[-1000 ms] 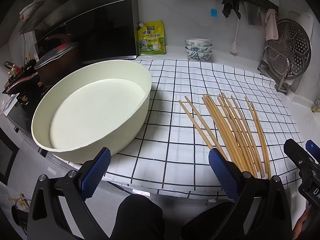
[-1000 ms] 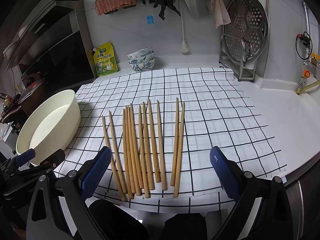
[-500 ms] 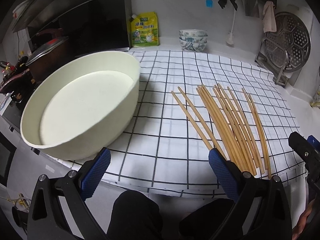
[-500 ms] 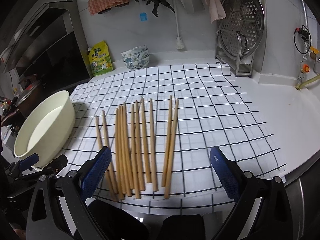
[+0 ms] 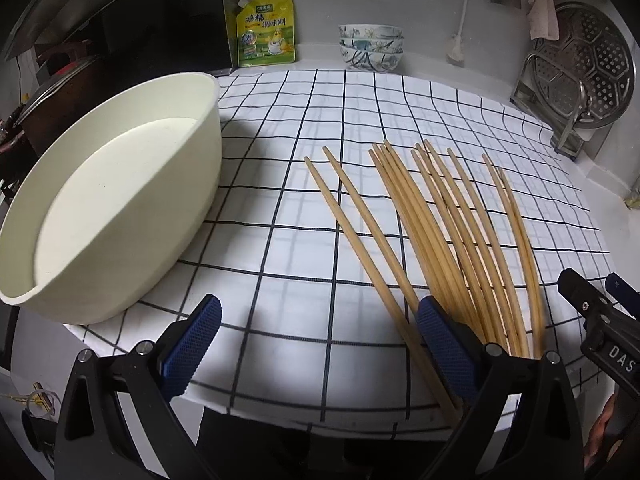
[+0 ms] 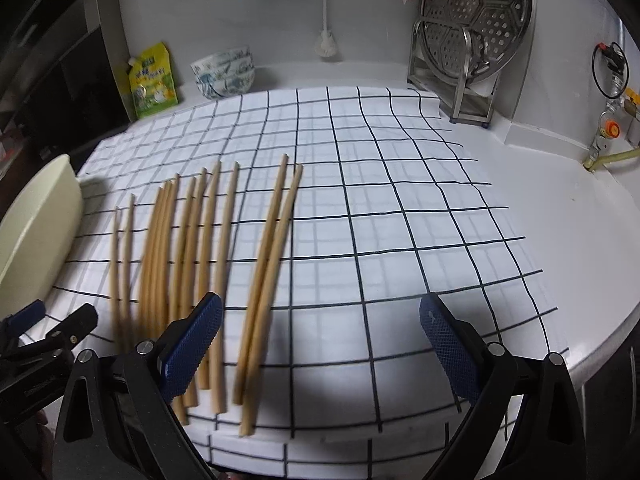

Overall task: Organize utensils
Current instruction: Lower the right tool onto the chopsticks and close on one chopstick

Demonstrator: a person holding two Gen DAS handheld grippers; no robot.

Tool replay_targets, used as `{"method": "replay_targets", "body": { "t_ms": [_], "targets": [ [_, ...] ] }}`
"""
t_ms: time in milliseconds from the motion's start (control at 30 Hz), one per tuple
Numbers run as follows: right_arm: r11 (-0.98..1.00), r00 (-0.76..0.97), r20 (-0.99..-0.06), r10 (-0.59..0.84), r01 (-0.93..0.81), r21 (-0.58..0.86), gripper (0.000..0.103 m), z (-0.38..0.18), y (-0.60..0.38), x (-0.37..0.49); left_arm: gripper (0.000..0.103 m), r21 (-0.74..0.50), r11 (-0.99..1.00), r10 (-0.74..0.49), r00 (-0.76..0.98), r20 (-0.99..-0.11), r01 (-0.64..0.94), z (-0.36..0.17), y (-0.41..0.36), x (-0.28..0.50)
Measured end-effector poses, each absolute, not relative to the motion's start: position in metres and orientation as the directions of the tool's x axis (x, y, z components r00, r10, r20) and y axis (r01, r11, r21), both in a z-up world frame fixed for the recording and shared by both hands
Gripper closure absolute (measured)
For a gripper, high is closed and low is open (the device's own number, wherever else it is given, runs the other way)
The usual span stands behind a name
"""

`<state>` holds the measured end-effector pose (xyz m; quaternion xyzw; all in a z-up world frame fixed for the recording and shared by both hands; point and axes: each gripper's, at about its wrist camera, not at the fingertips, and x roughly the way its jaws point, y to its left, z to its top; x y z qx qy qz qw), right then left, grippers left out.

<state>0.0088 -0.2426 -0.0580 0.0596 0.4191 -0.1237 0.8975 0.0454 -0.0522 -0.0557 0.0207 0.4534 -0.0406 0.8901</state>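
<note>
Chopsticks (image 5: 432, 224) on checked cloth (image 5: 280, 184); cream basin (image 5: 120, 184) left, apart. Left gripper (image 5: 320, 344), right gripper (image 6: 320, 344): spread, empty. Near chopstick ends blurred.

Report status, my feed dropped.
Left gripper open, right gripper open, both empty. Chopsticks lying on checked cloth, untouched. Basin beside them. Nothing blocking.
</note>
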Motion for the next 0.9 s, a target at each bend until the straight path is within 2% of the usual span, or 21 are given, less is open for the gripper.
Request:
{"method": "replay_targets", "body": {
  "t_ms": [433, 900],
  "targets": [
    [0.960, 0.555, -0.800, -0.226, 0.267, -0.086, 0.009, -0.078, -0.246, 0.037, 0.006, -0.003, 0.999, -0.028, 0.562, -0.827, 0.045, -0.070, -0.058, 0.066],
    [0.967, 0.554, -0.807, -0.205, 0.243, -0.078, 0.009, -0.084, -0.249, 0.033, 0.006, -0.033, 0.999, -0.036, 0.560, -0.828, 0.016, -0.072, -0.054, 0.066]
  ]
}}
